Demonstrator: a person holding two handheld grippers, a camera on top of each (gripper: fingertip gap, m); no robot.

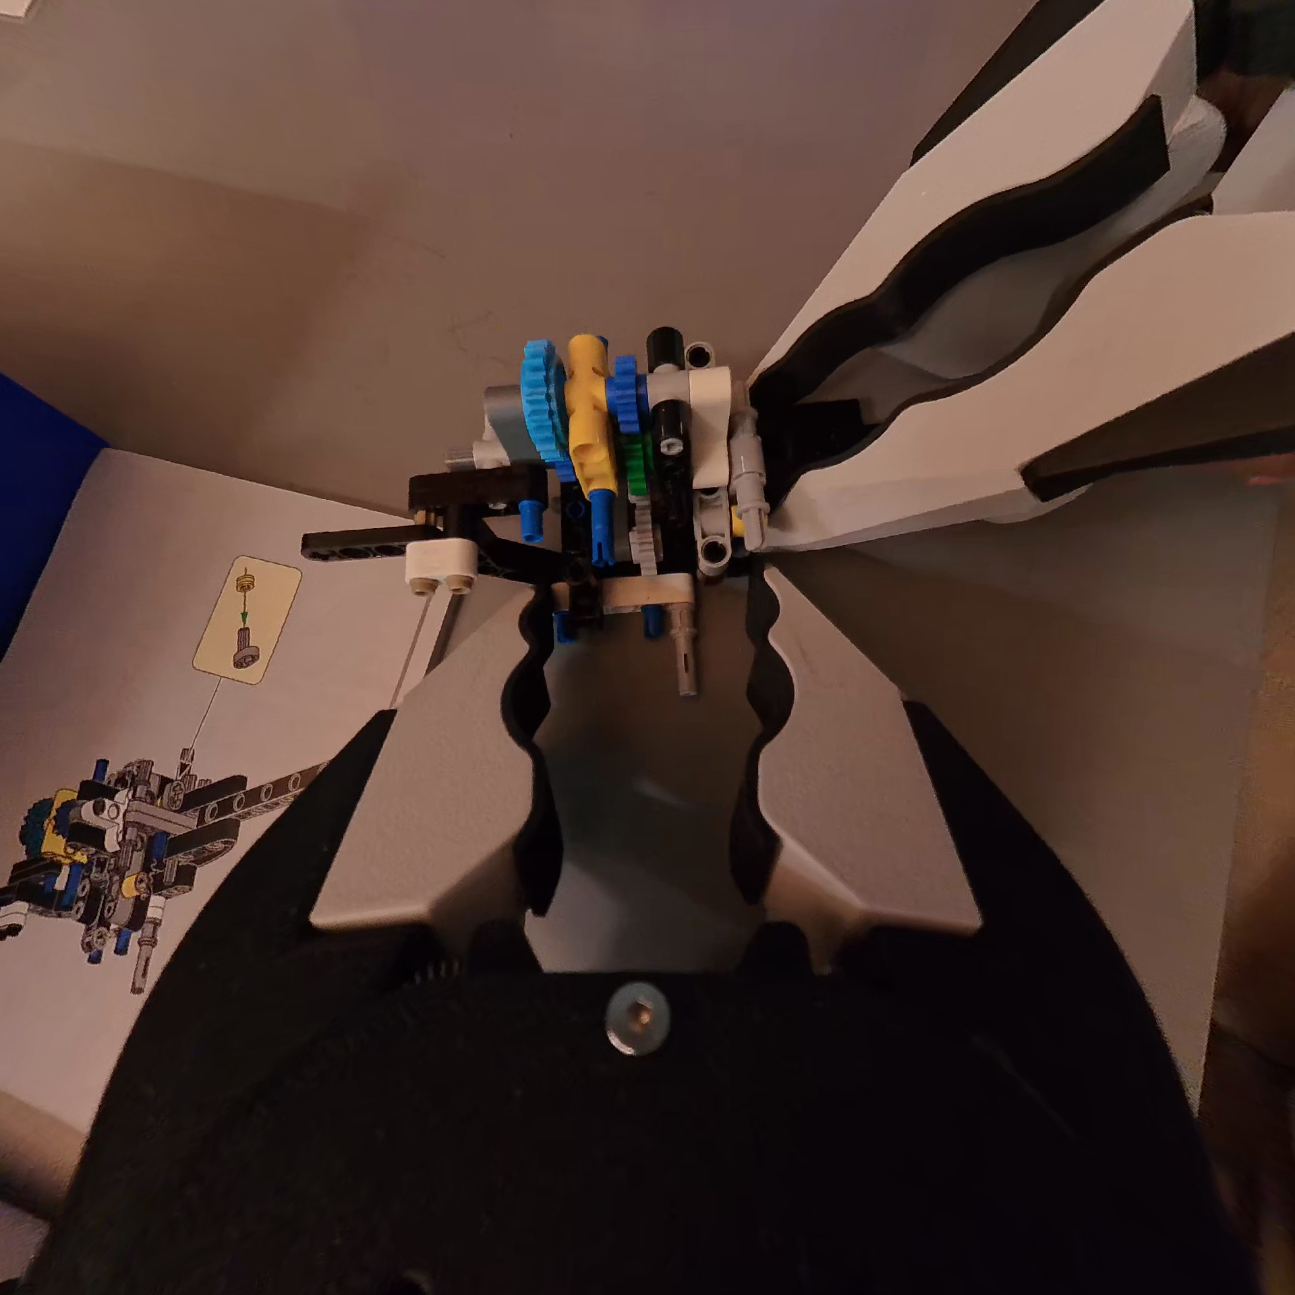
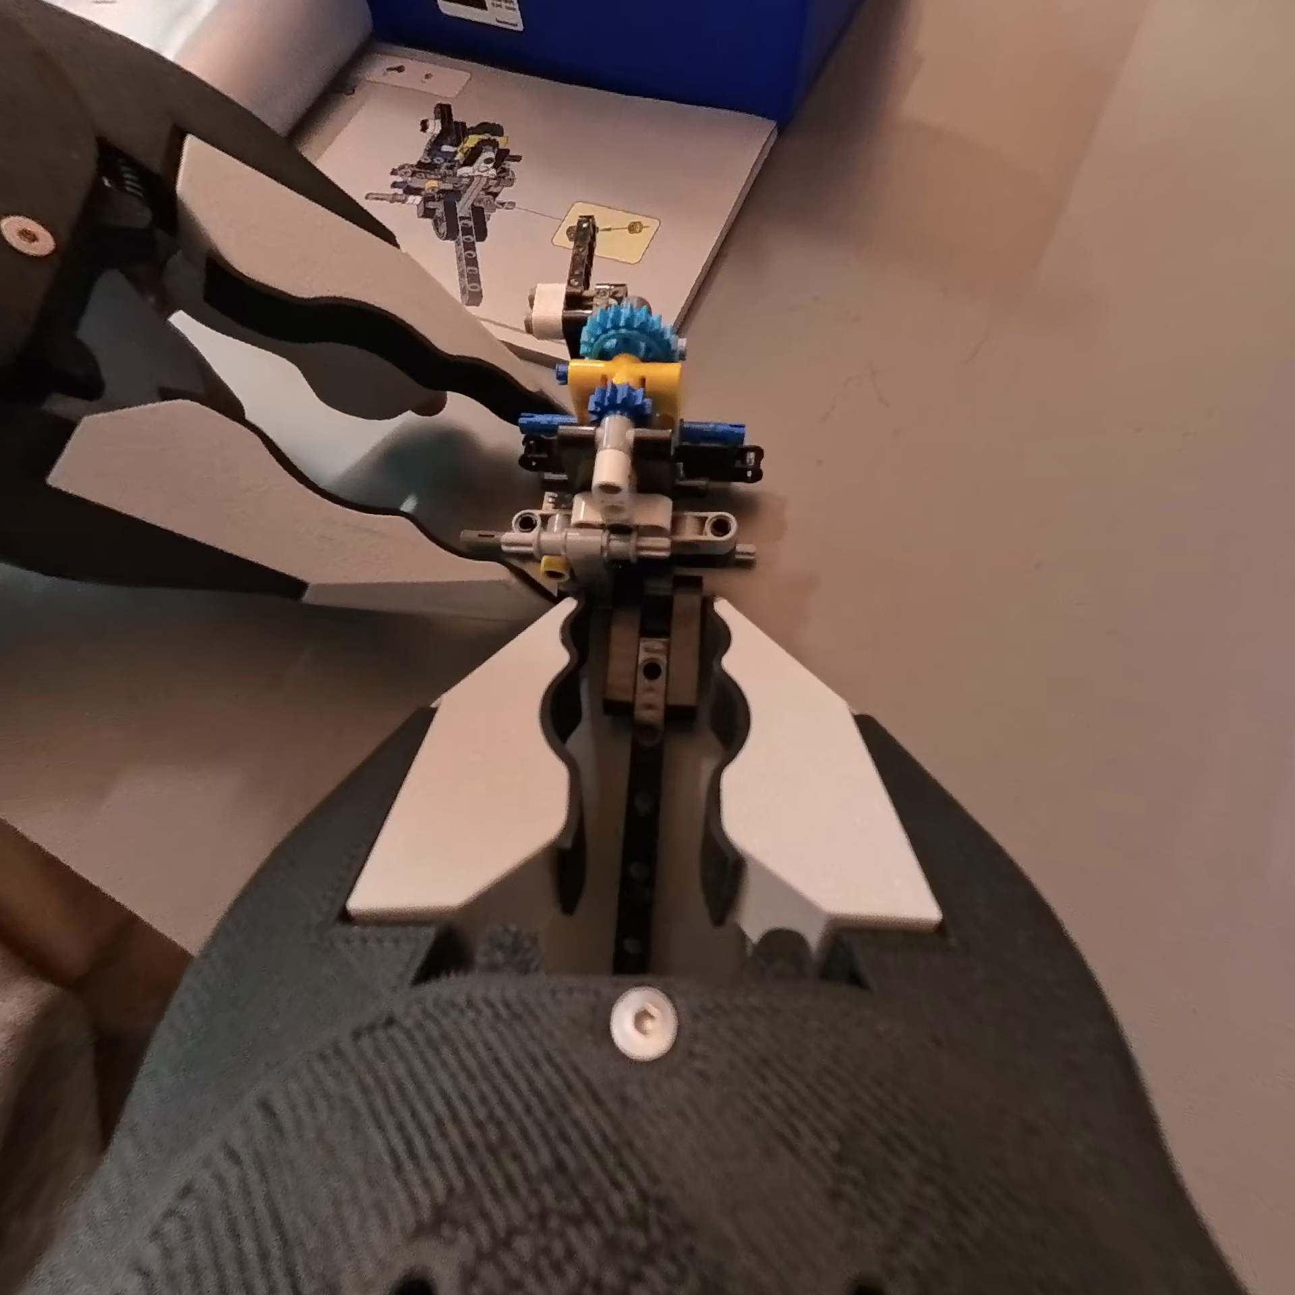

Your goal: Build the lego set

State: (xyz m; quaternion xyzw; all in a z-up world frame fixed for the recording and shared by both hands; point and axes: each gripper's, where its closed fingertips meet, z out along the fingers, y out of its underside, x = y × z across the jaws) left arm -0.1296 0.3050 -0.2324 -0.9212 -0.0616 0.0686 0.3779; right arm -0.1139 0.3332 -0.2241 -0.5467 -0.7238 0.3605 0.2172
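Note:
A partly built lego assembly (image 1: 610, 476) with light blue, dark blue and green gears, a yellow block, grey axles and black beams is held up over the table. It also shows in the right wrist view (image 2: 617, 448). My right gripper (image 2: 645, 610) is shut on the assembly's black beam end (image 2: 641, 792), which runs back between its fingers. In the left wrist view the right gripper (image 1: 760, 462) comes in from the upper right. My left gripper (image 1: 648, 592) is open, its tips either side of the assembly's lower white beam and grey axle with a gap on the right. It enters the right wrist view from the left (image 2: 557, 501).
An open instruction booklet (image 1: 140, 701) lies on the beige table left of the assembly, and shows in the right wrist view (image 2: 595, 175). A blue box (image 2: 631, 49) stands behind the booklet and shows at the left edge of the left wrist view (image 1: 35, 490).

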